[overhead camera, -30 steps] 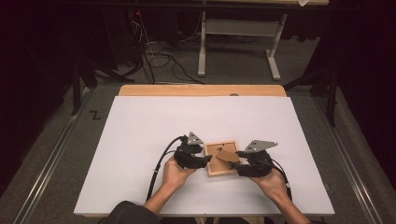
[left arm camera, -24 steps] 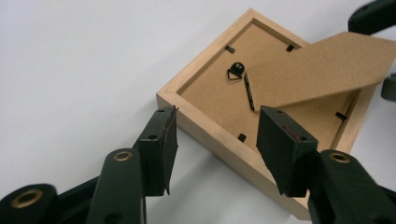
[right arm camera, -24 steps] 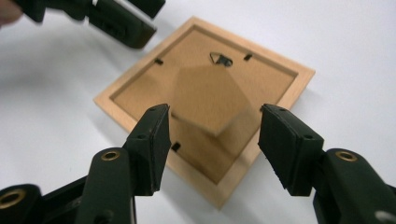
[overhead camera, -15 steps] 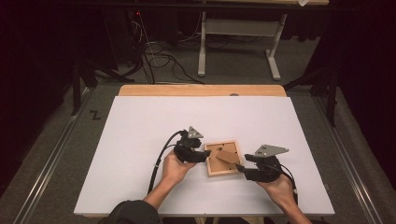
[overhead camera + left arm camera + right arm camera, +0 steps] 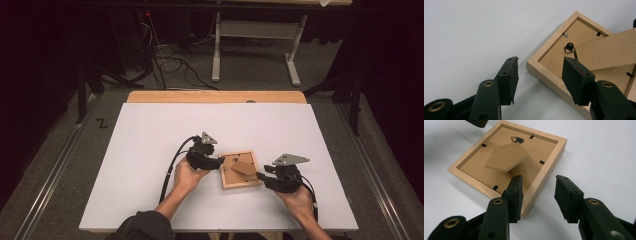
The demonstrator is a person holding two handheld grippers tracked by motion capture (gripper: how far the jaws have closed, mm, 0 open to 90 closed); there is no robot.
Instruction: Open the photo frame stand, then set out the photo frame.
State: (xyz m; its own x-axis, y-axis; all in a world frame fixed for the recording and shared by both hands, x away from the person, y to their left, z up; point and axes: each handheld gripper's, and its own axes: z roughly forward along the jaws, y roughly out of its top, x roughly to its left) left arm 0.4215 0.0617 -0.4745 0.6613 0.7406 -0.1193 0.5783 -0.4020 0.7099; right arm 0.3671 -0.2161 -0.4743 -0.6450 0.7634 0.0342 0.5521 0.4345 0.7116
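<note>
A wooden picture frame lies face down on the white table between both tongs; left tongs and right tongs each straddle a frame edge, unclenched (right has just been closing)

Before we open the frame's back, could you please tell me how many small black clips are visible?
4 clips: top, right, bottom, left. The stand may hide more.

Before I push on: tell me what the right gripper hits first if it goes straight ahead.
Most likely the wooden picture frame: the right gripper straddles its near side rail with open jaws that have just been closing, not yet pressing.
</note>
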